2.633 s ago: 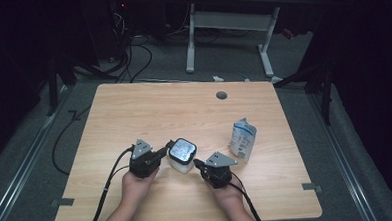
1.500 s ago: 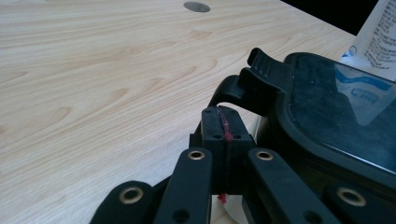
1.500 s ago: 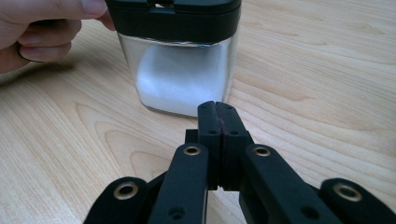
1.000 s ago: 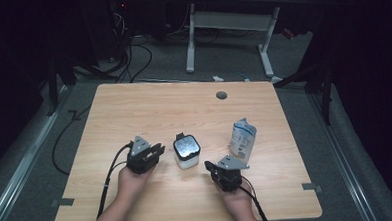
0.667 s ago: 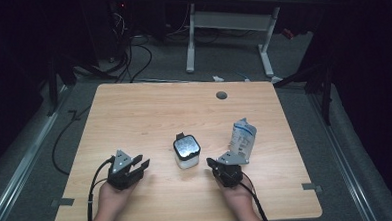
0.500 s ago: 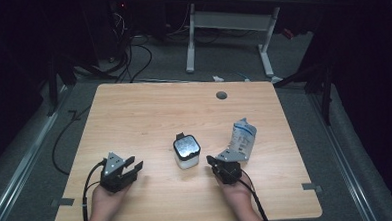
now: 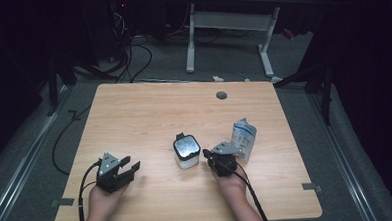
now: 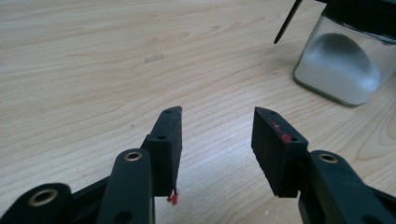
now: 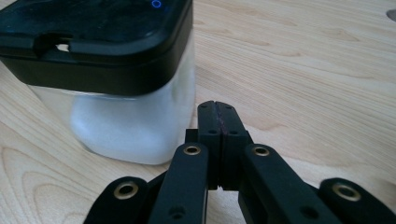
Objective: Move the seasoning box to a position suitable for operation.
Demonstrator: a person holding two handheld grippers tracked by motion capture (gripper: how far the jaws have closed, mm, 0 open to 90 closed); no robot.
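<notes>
Two grippers flank the lidded glass jar [image 7: 187,151] standing mid-table: the left gripper [image 7: 129,168] rests well off to its side with fingers spread wide and empty, while the right gripper [image 7: 206,155], pressed fully closed on nothing, sits just beside the jar's wall. A careless nudge from those closed tips could, I judge, shove or tip the jar. The right gripper view reveals white powder [image 9: 126,128] inside, and the high view adds a blue-and-white pouch [image 7: 243,137] nearby.

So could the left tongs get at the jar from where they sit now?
Probably yes. The left tongs are open and point toward the jar, with bare table between them. The right tongs sit shut beside the jar's far side, out of that path.
</notes>
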